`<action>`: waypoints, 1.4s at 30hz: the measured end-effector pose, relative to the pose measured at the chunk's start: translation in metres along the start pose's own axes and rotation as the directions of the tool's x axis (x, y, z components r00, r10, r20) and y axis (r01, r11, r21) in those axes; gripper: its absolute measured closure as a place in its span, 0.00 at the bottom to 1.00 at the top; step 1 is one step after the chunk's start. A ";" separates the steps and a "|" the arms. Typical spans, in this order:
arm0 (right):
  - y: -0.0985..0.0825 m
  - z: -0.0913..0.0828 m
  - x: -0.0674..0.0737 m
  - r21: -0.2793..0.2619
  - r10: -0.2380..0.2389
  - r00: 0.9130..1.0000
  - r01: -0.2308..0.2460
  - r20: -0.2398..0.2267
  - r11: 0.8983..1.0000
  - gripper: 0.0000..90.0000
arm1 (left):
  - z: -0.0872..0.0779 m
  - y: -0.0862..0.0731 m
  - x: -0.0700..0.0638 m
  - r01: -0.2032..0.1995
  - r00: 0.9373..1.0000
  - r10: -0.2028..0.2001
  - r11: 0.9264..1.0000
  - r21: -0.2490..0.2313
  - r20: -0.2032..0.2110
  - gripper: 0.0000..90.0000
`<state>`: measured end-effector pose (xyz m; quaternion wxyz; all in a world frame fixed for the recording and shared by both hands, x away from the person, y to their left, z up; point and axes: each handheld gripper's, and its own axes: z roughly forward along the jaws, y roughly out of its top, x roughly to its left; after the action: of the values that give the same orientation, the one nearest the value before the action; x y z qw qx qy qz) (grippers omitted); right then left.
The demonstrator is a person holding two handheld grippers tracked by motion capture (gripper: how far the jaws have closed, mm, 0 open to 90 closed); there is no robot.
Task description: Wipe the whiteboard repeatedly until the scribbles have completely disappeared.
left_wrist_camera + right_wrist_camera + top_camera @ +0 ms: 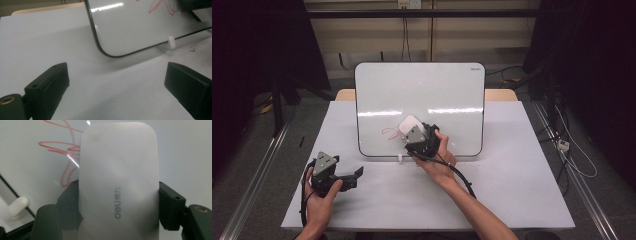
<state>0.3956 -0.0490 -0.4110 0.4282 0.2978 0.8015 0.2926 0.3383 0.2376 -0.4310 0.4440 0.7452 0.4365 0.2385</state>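
Note:
A whiteboard (437,90) stands propped on the table, with red scribbles (391,132) low on its face. My right gripper (412,131) is shut on a white eraser (410,123) and holds it against the board, just right of the scribbles. In the right gripper view the eraser (118,182) sits clamped between both jaws, and red scribbles (63,152) show to its left. My left gripper (357,173) rests open on the table at the front left, pointing toward the board's lower left corner (106,52); nothing lies between its jaws.
The table (512,185) is white and bare around the board. A small white foot (400,158) props the board's lower edge; the same foot (171,42) is seen from the left gripper. Dark curtains and metal rails flank the table.

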 end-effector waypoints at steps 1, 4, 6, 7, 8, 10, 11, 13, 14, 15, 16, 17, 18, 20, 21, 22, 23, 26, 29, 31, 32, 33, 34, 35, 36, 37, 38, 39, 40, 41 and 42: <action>0.000 0.000 0.002 0.002 -0.003 1.000 0.003 -0.002 1.000 0.35 | 0.000 0.000 0.000 0.001 1.000 -0.001 1.000 0.000 0.000 0.06; 0.001 0.001 0.011 -0.002 -0.010 1.000 0.010 -0.005 1.000 0.35 | 0.000 0.000 0.000 0.003 1.000 -0.003 1.000 -0.003 0.000 0.06; 0.001 0.001 0.014 -0.002 -0.019 1.000 0.019 -0.017 1.000 0.35 | 0.000 0.000 0.000 0.002 1.000 -0.002 1.000 0.000 -0.006 0.06; 0.001 0.001 0.016 -0.002 -0.024 1.000 0.024 -0.018 1.000 0.35 | 0.000 0.000 0.001 0.002 1.000 -0.002 1.000 -0.001 -0.006 0.06; 0.001 0.001 0.017 -0.002 -0.027 0.999 0.027 -0.020 1.000 0.35 | 0.000 0.000 0.001 0.002 1.000 -0.002 1.000 0.000 -0.004 0.06; 0.001 0.001 0.018 -0.002 -0.031 0.999 0.031 -0.021 1.000 0.35 | 0.000 0.000 0.001 0.002 1.000 -0.002 1.000 0.000 -0.007 0.06; 0.000 0.001 0.018 -0.002 -0.027 0.999 0.027 -0.025 1.000 0.35 | 0.000 -0.001 0.001 0.008 1.000 -0.008 1.000 -0.002 -0.003 0.06; -0.001 0.001 0.021 -0.005 -0.028 0.999 0.028 -0.026 1.000 0.35 | 0.000 0.000 0.001 0.005 1.000 -0.005 1.000 0.002 -0.007 0.06; -0.001 0.001 0.022 -0.003 -0.037 0.999 0.037 -0.034 0.999 0.35 | 0.000 0.000 0.001 0.007 1.000 -0.007 1.000 0.001 -0.006 0.06; -0.001 0.001 0.024 -0.007 -0.037 0.999 0.037 -0.030 0.999 0.35 | 0.001 -0.001 0.000 0.009 1.000 -0.009 1.000 0.000 -0.005 0.06; -0.002 0.001 0.024 -0.010 -0.038 0.999 0.038 -0.029 0.999 0.35 | 0.000 -0.001 0.000 0.005 1.000 -0.005 1.000 0.002 -0.005 0.06; -0.002 0.001 0.023 -0.007 -0.034 0.999 0.033 -0.036 0.999 0.35 | 0.000 -0.001 0.000 0.004 1.000 -0.004 1.000 0.002 -0.005 0.06; -0.002 0.001 0.023 -0.008 -0.035 0.999 0.034 -0.039 0.999 0.35 | 0.000 -0.001 0.000 0.004 1.000 -0.004 1.000 -0.001 -0.004 0.06; -0.001 0.001 0.023 -0.005 -0.040 0.999 0.040 -0.035 0.999 0.35 | 0.000 -0.001 0.001 0.003 1.000 -0.003 1.000 -0.001 -0.002 0.06; -0.002 0.001 0.022 -0.003 -0.044 0.998 0.044 -0.037 0.999 0.35 | 0.000 -0.001 0.001 0.008 1.000 -0.008 1.000 -0.002 -0.002 0.06; -0.002 0.001 0.022 -0.005 -0.054 0.998 0.053 -0.033 0.999 0.35 | -0.001 -0.001 0.002 0.008 1.000 -0.008 1.000 0.001 -0.006 0.06; -0.002 0.001 0.021 -0.001 -0.056 0.998 0.056 -0.036 0.998 0.35 | -0.001 -0.001 0.002 0.009 1.000 -0.009 1.000 -0.001 -0.005 0.06; -0.002 0.000 0.015 0.002 -0.049 0.998 0.049 -0.033 0.999 0.35 | -0.002 -0.002 0.004 0.011 1.000 -0.011 1.000 0.001 -0.007 0.06; -0.002 0.000 0.007 0.001 -0.036 0.999 0.036 -0.028 0.999 0.35 | -0.003 -0.002 0.003 0.009 1.000 -0.009 1.000 -0.004 -0.009 0.06; -0.002 -0.001 0.002 0.002 -0.032 0.999 0.032 -0.016 0.999 0.35 | -0.003 -0.002 0.003 0.009 1.000 -0.009 1.000 -0.006 -0.007 0.06; -0.002 -0.001 -0.002 0.004 -0.016 1.000 0.016 -0.013 1.000 0.35 | -0.003 -0.001 0.003 0.009 1.000 -0.009 1.000 -0.003 -0.010 0.06; -0.002 -0.001 -0.006 0.004 -0.007 1.000 0.007 -0.008 1.000 0.35 | -0.003 -0.002 0.003 0.010 1.000 -0.010 1.000 -0.006 -0.007 0.06; -0.002 -0.002 -0.010 0.003 0.002 1.000 -0.002 0.001 1.000 0.35 | -0.003 -0.001 0.003 0.009 1.000 -0.009 1.000 -0.003 -0.010 0.06; -0.002 -0.002 -0.013 0.002 0.012 1.000 -0.012 0.004 1.000 0.35 | -0.003 -0.001 0.003 0.010 1.000 -0.010 1.000 -0.003 -0.009 0.06; -0.002 -0.002 -0.015 0.002 0.015 1.000 -0.015 0.005 1.000 0.35 | -0.003 -0.001 0.003 0.012 1.000 -0.012 1.000 -0.004 -0.008 0.06; -0.001 -0.002 -0.016 0.004 0.022 1.000 -0.022 0.006 1.000 0.35 | -0.002 -0.001 0.003 0.010 1.000 -0.010 1.000 -0.001 -0.002 0.06; 0.000 -0.002 -0.018 0.005 0.027 1.000 -0.027 0.010 1.000 0.35 | -0.002 -0.001 0.002 0.011 1.000 -0.011 1.000 0.004 0.005 0.07; 0.001 -0.001 -0.019 0.005 0.032 0.999 -0.032 0.013 0.999 0.35 | -0.002 -0.001 0.002 0.007 1.000 -0.007 1.000 0.006 0.003 0.07; 0.002 -0.001 -0.021 0.006 0.033 0.999 -0.034 0.016 0.999 0.35 | -0.001 -0.001 0.001 0.003 1.000 -0.003 1.000 0.004 0.007 0.07; 0.003 -0.001 -0.022 0.006 0.033 0.999 -0.033 0.021 0.999 0.35 | -0.001 -0.001 0.001 0.003 1.000 -0.003 1.000 0.003 0.006 0.07; 0.004 -0.001 -0.024 0.009 0.039 0.999 -0.039 0.024 0.999 0.35 | -0.001 -0.001 0.001 0.004 1.000 -0.004 1.000 0.002 0.005 0.07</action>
<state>0.4068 -0.0636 -0.3955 0.4307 0.3187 0.7917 0.2936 0.3377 0.2396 -0.4313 0.4450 0.7453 0.4371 0.2354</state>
